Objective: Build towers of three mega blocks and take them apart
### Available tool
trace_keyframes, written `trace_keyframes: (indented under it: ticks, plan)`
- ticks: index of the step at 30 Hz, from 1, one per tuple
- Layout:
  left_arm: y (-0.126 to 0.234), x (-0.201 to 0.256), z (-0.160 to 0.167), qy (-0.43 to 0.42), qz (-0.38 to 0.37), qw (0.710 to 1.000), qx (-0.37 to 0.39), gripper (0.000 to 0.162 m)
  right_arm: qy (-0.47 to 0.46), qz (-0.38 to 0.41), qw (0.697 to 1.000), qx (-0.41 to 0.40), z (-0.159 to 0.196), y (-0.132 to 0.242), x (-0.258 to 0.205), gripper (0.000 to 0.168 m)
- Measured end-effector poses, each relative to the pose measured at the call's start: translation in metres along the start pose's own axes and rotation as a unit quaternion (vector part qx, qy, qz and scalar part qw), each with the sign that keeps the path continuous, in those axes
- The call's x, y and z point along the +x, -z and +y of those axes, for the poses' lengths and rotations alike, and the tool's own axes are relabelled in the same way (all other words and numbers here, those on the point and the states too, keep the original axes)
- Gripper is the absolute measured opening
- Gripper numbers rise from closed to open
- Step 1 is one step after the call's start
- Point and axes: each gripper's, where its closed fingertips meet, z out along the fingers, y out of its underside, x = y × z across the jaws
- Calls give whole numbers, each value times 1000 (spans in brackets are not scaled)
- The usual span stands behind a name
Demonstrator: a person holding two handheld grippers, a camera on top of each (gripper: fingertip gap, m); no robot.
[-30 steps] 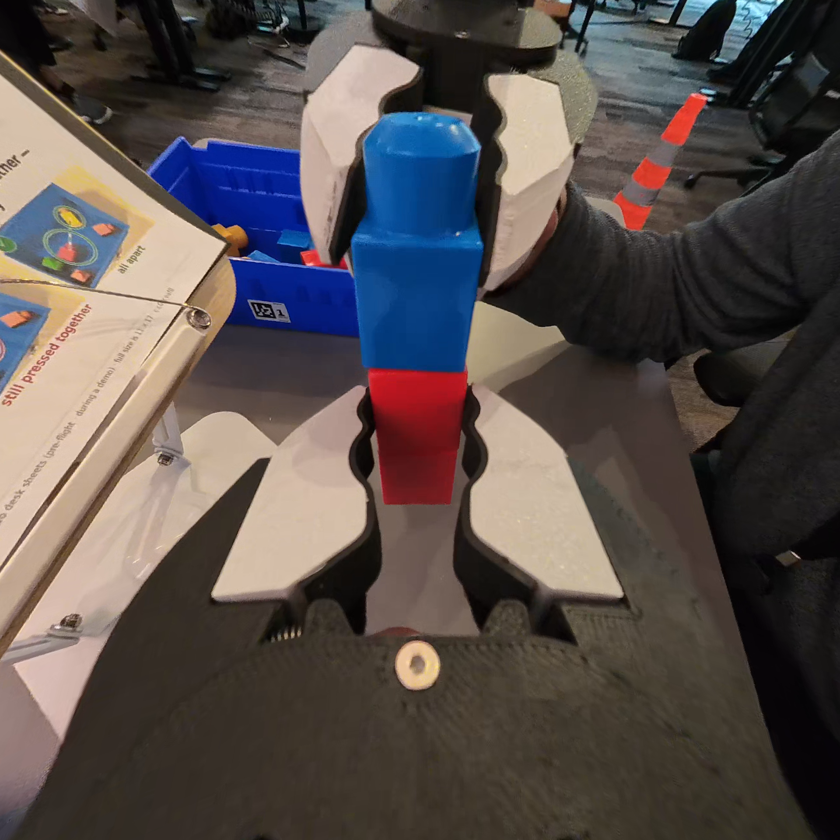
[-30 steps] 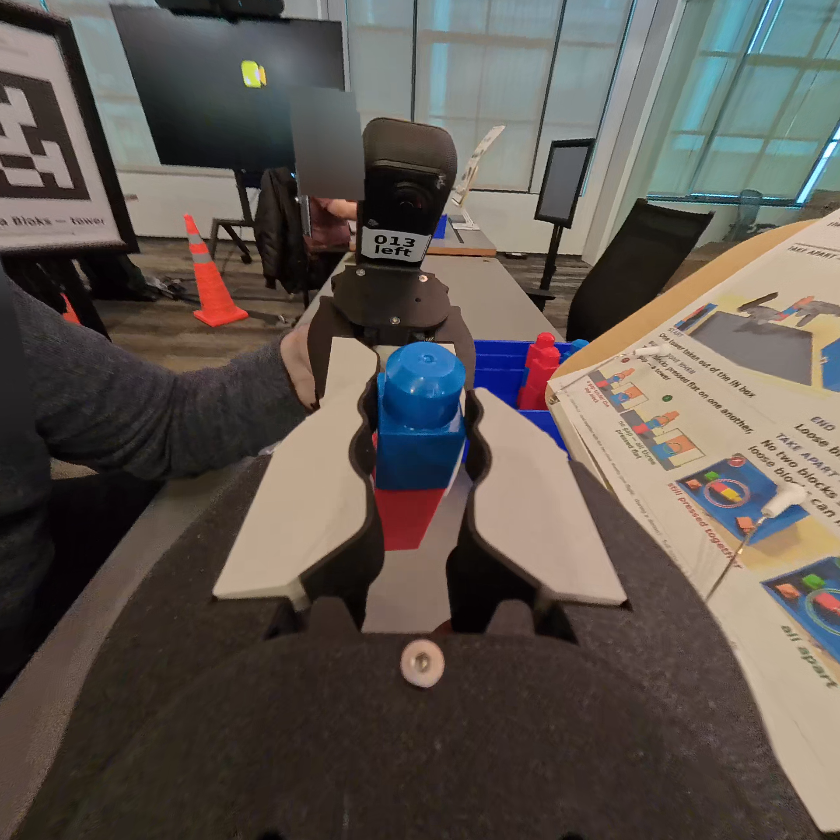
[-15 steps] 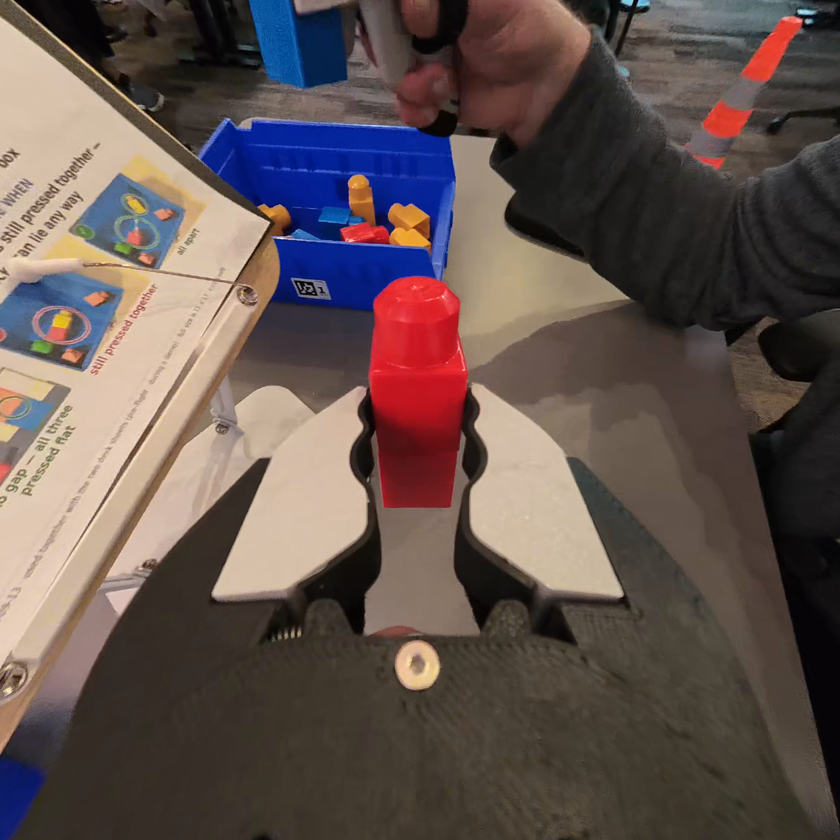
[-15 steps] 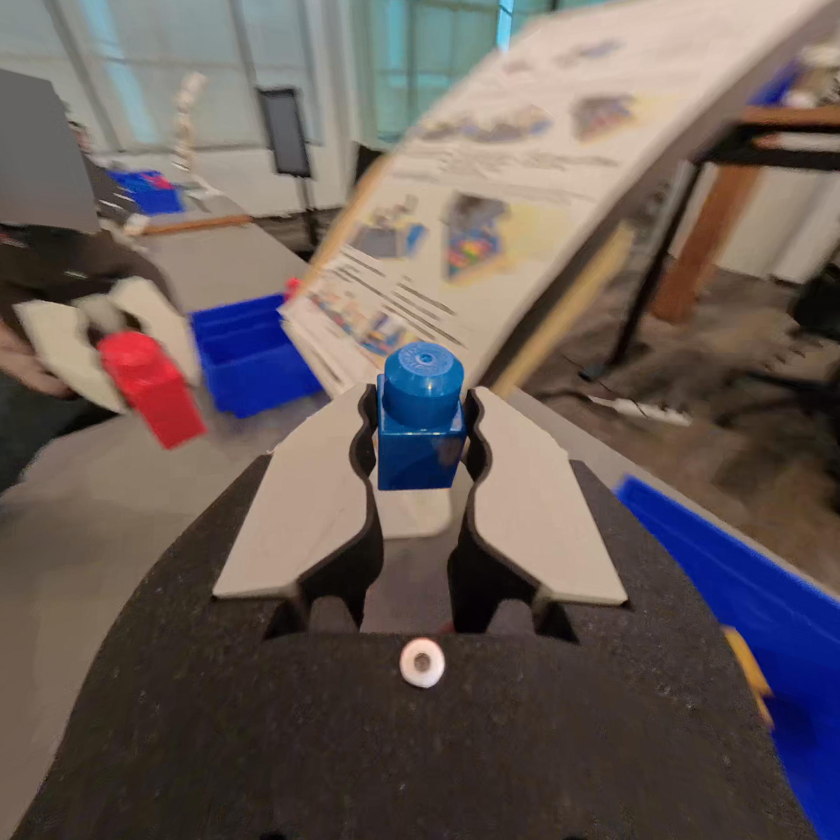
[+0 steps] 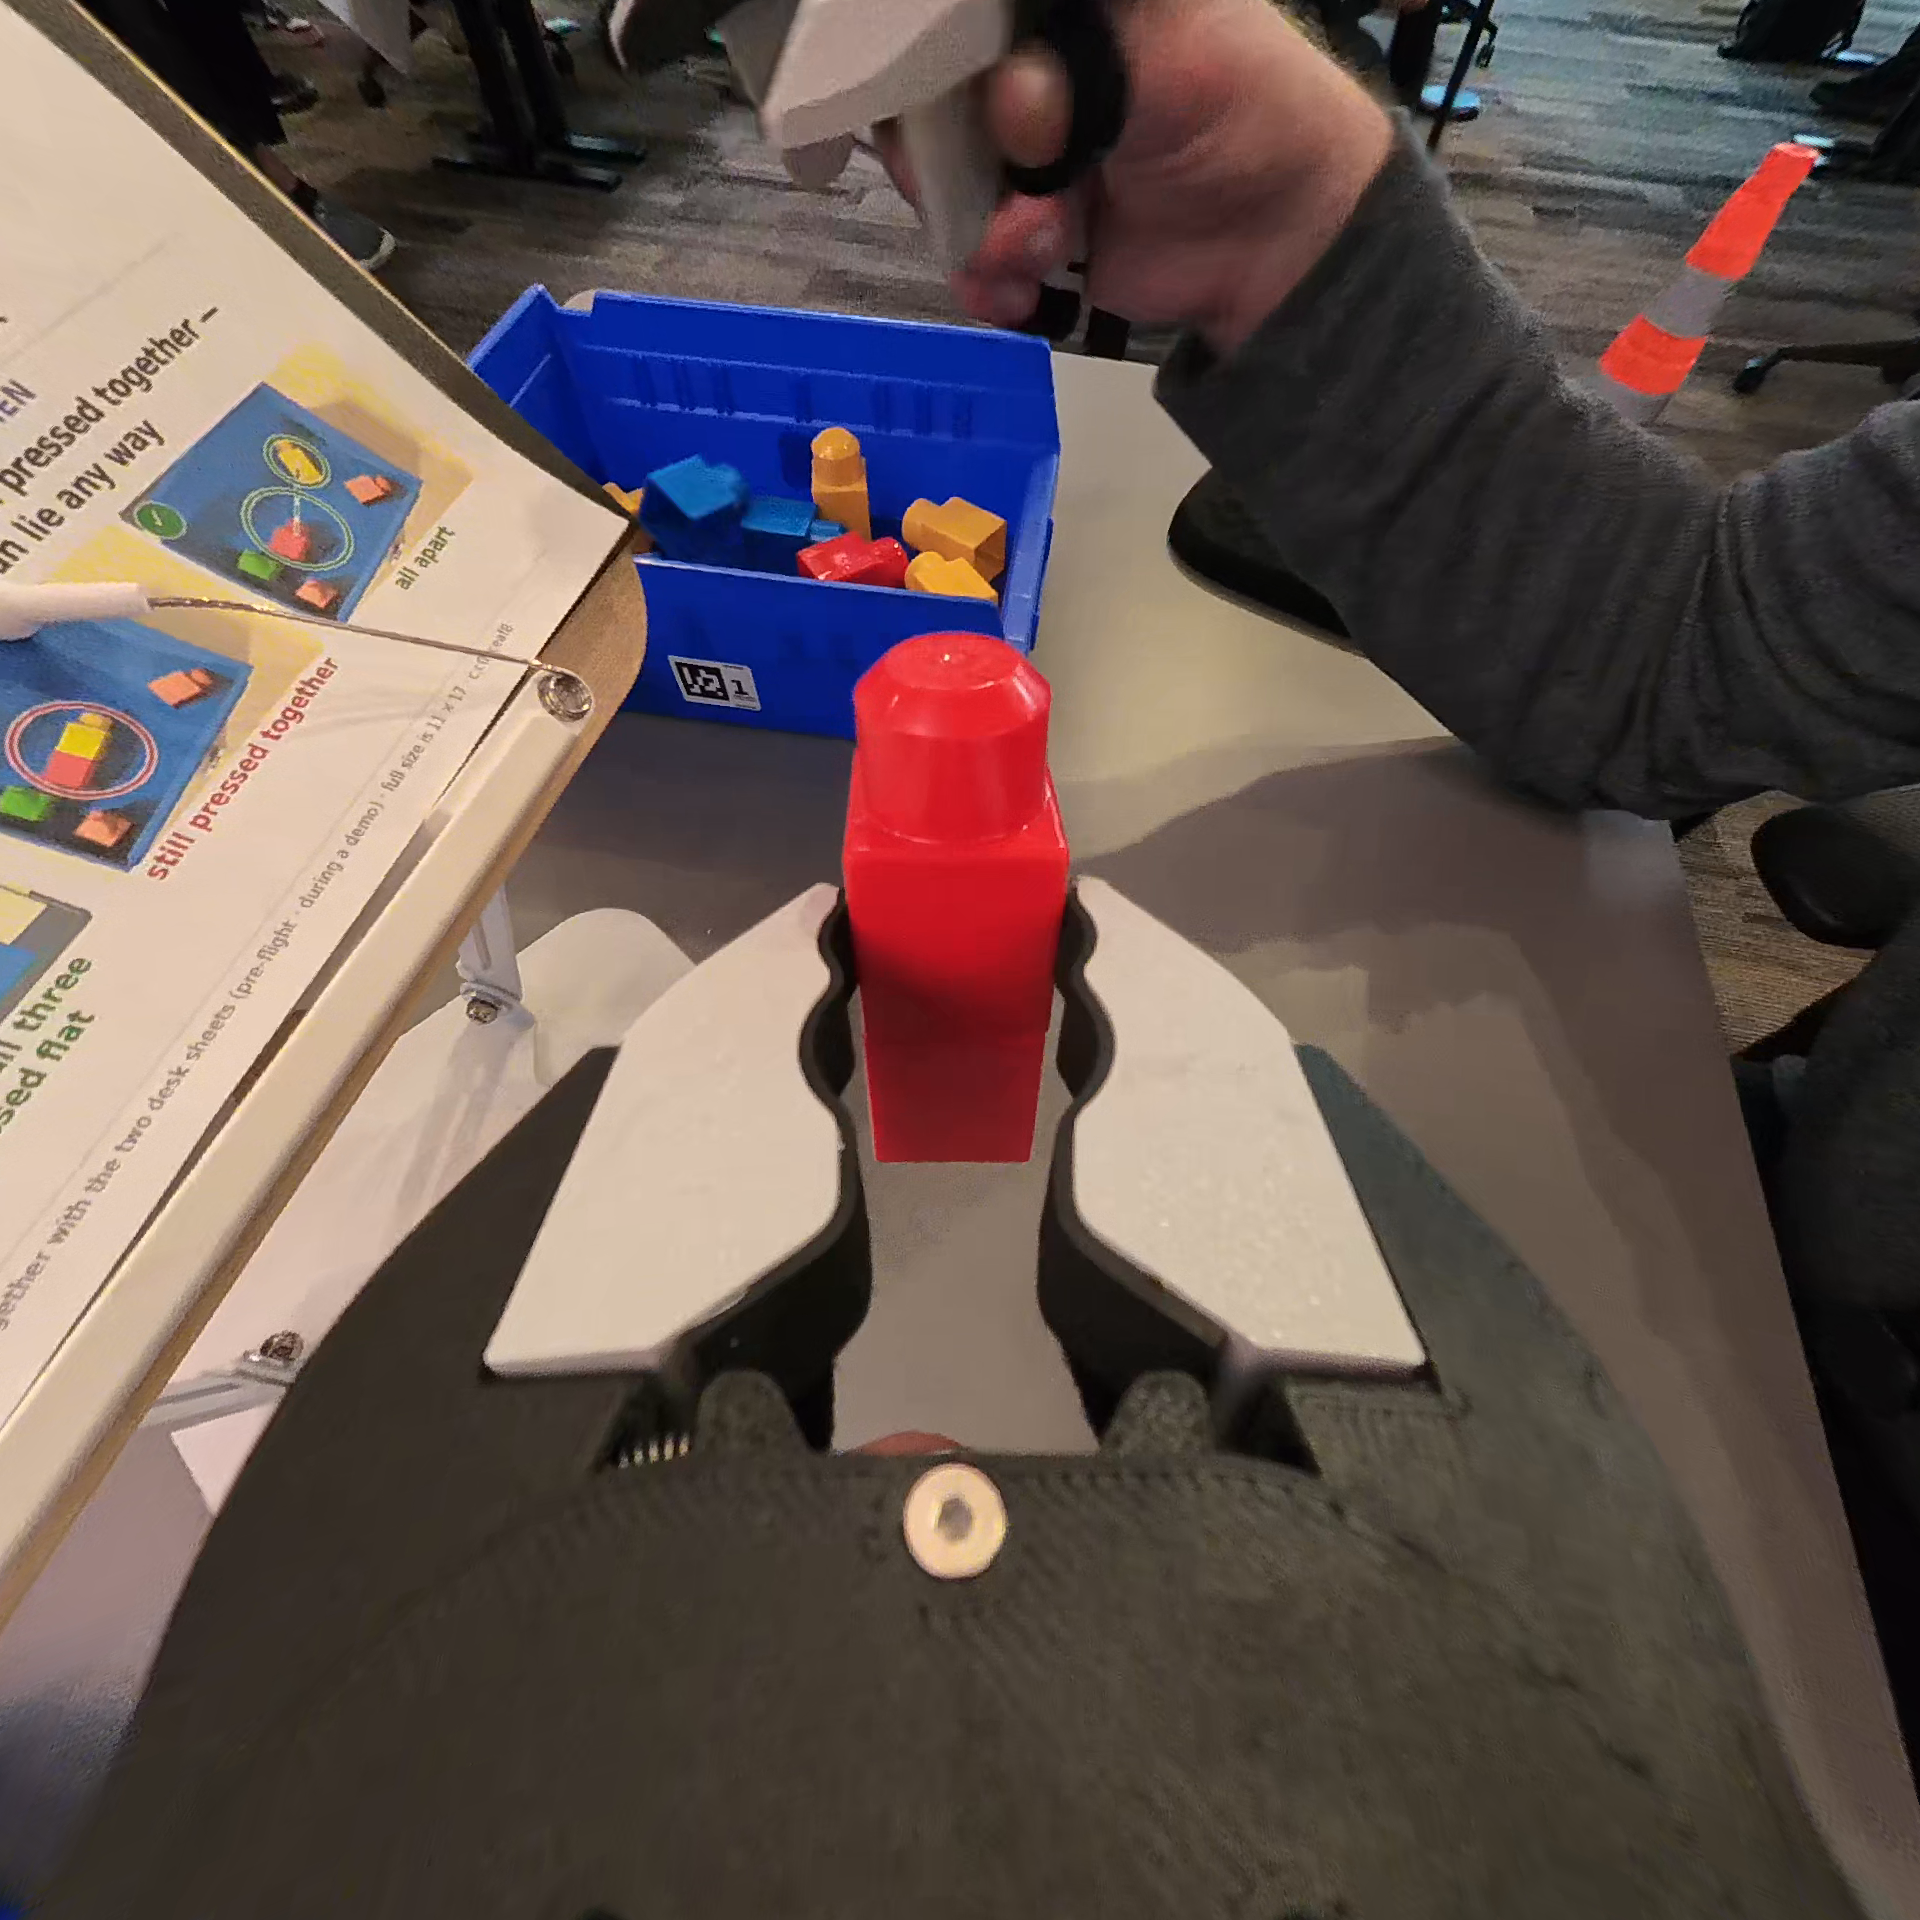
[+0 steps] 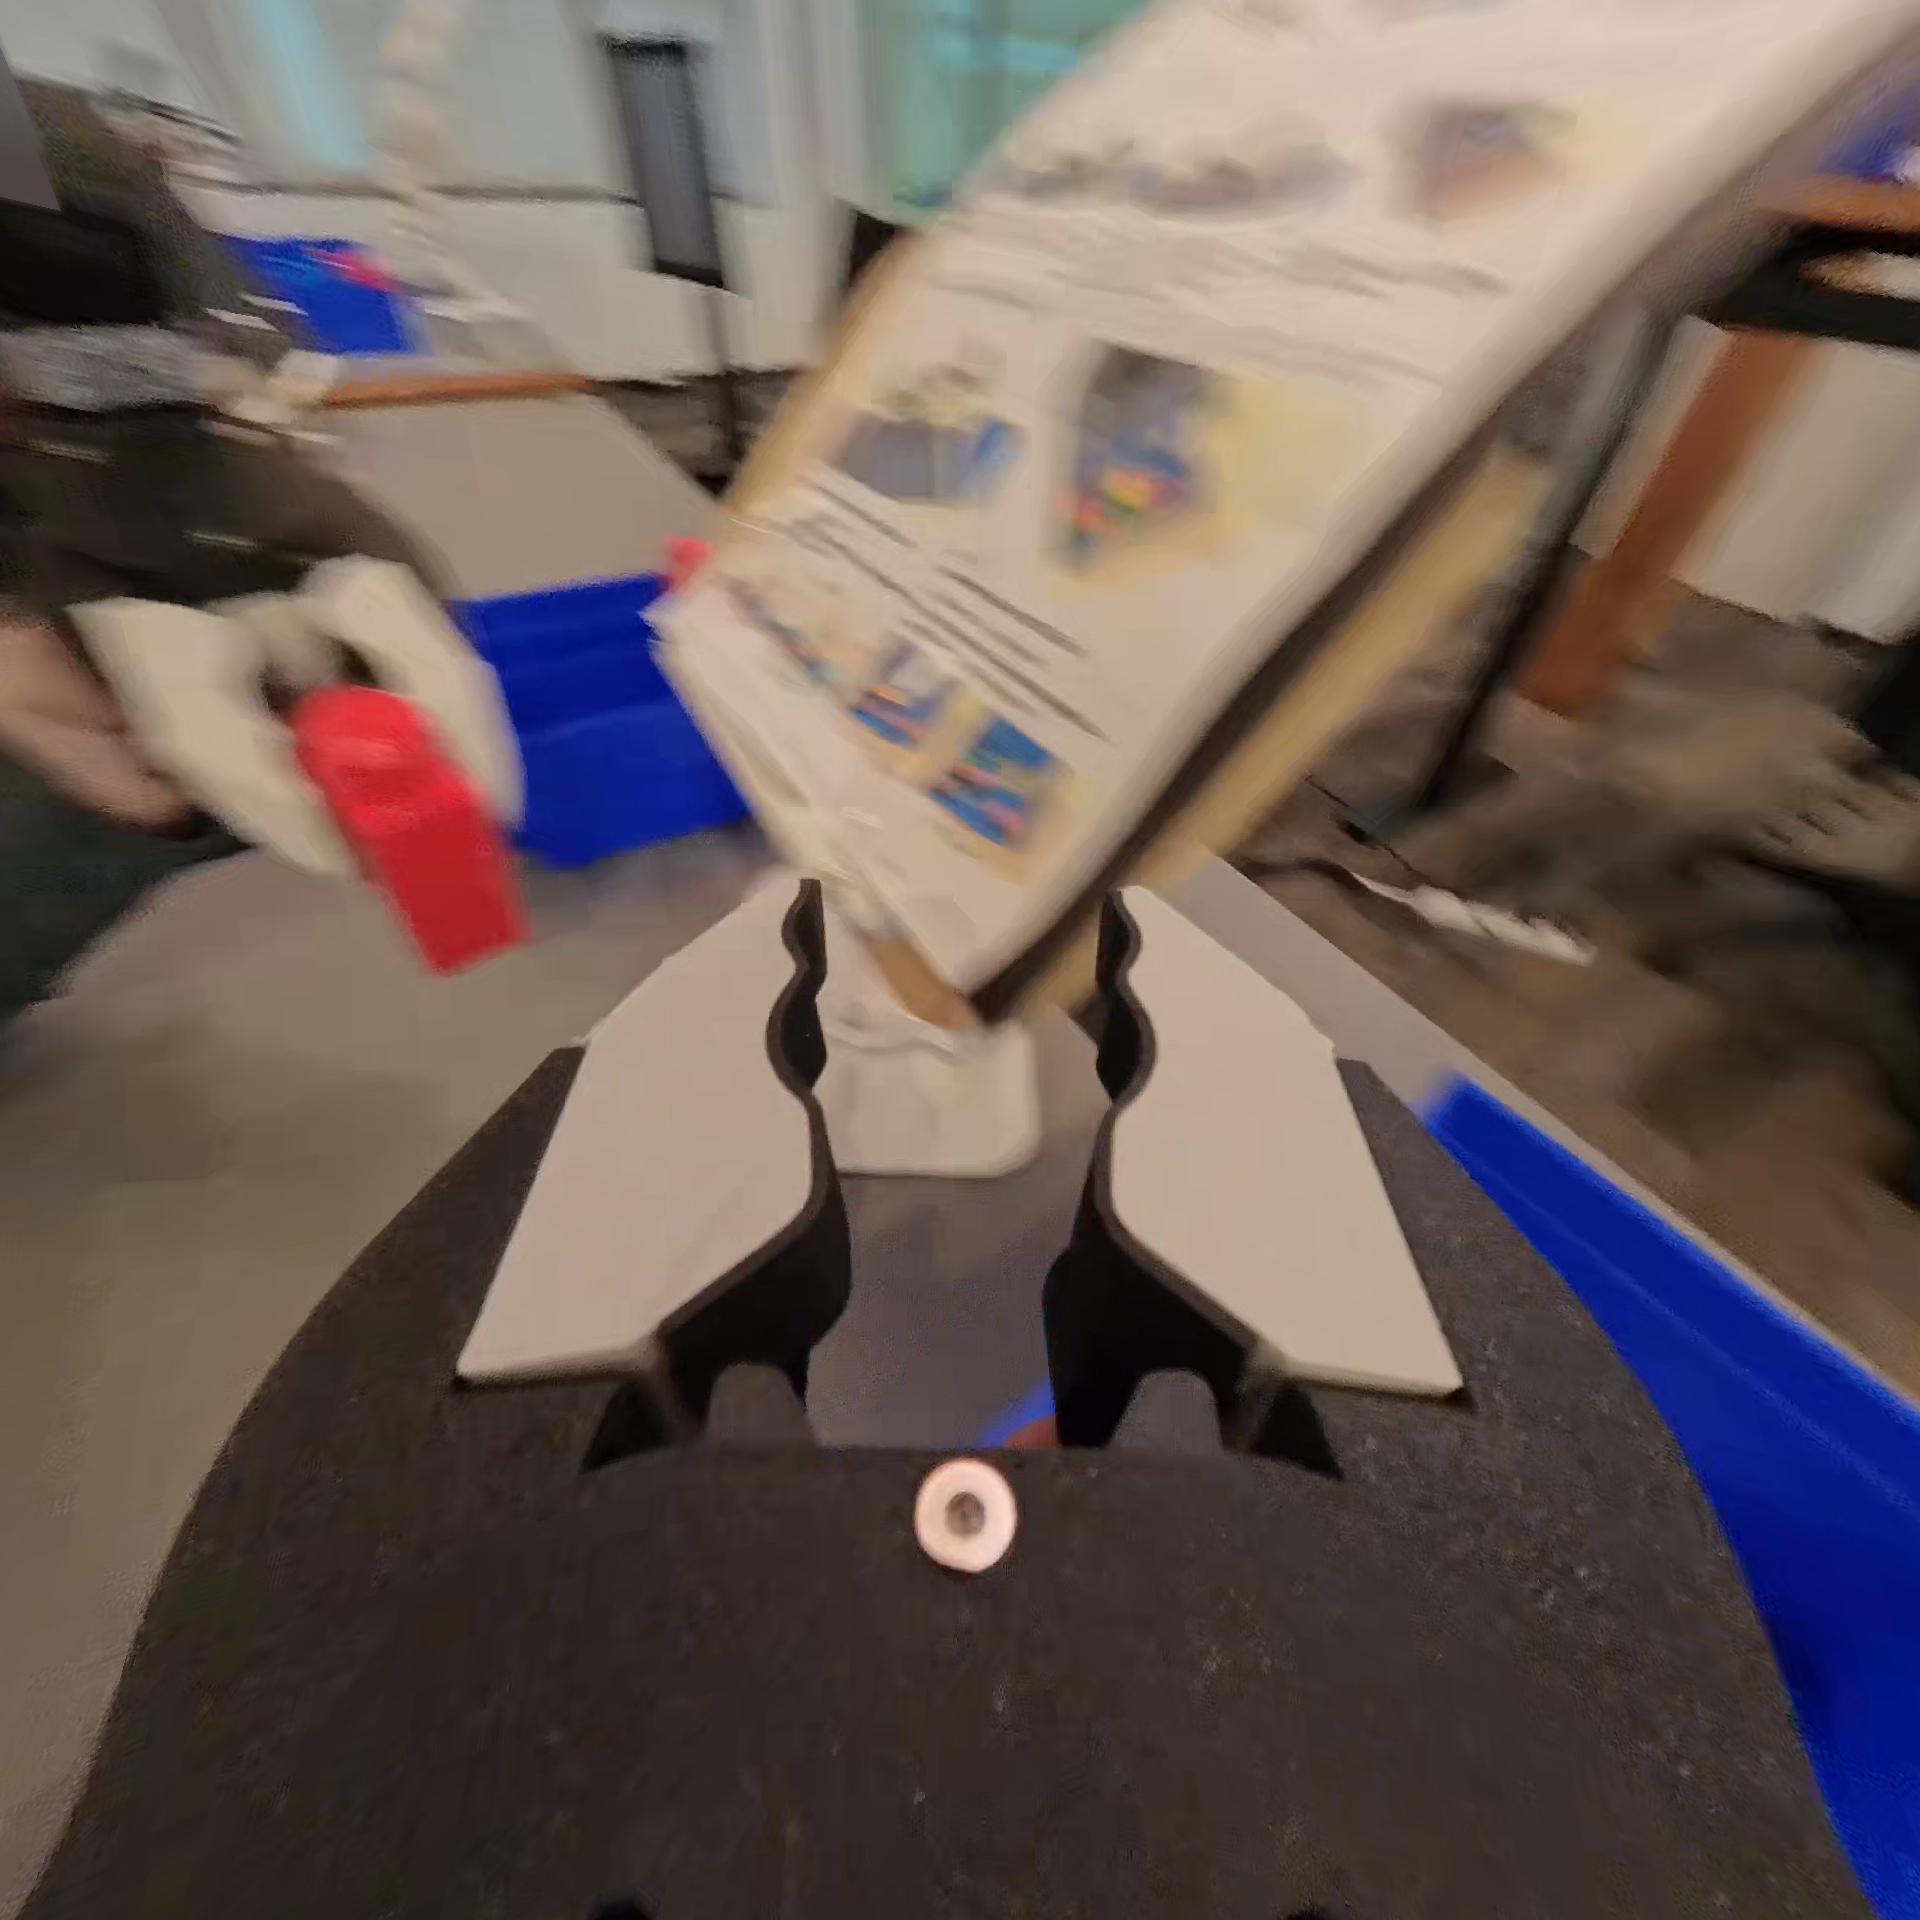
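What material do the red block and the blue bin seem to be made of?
The red block, held in the left gripper, looks like smooth, glossy moulded plastic: it shows soft highlights and rounded edges. The blue bin looks like rigid plastic with a duller sheen and moulded ribs on its inner wall.

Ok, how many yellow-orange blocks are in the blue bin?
4 yellow-orange blocks: one upright at the back, two lying at the right, one peeking out by the board's corner. Others may be hidden.

A red mega block, glossy with one round stud on top, is standing upright, pinched at its lower half. Loose blue, yellow and red blocks are lying jumbled inside the blue bin behind it.
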Motion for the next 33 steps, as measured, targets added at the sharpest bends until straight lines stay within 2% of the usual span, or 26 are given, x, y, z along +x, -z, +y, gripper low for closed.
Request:
trace_keyframes:
  ticks: [1,4,6,10,13,17,23,27,29,31,33]
  plan:
    - [-1,-1,0,0,-3,1000,3,36,16,-47,999,11,-10,-10,-27,50]
    - [-4,2,-2,-8,4,1000,9,36,64,-173,983,10,-16,-38,-105,53]
    - [-5,6,-3,-11,9,1000,8,36,68,-236,969,8,-14,-51,-141,54]
    - [-4,10,-5,-19,15,1000,10,36,50,-288,956,23,-15,-63,-170,50]
    - [-4,12,-6,-28,16,999,13,36,53,-291,955,9,-8,-70,-176,46]
    - [-5,17,-8,-33,24,999,18,36,48,-291,955,10,-8,-71,-173,30]
    - [-4,19,-14,-27,38,998,41,36,52,-288,956,24,-14,-69,-174,30]
    - [-8,20,-4,-21,53,998,17,56,39,-276,958,60,-27,-66,-170,30]
    - [-12,21,0,-21,58,998,8,55,35,-278,957,69,-30,-64,-169,30]
    - [-16,19,1,-26,48,998,7,36,32,-282,956,71,-31,-63,-170,30]
    - [-16,17,2,-22,49,999,6,36,31,-277,958,73,-31,-64,-168,30]
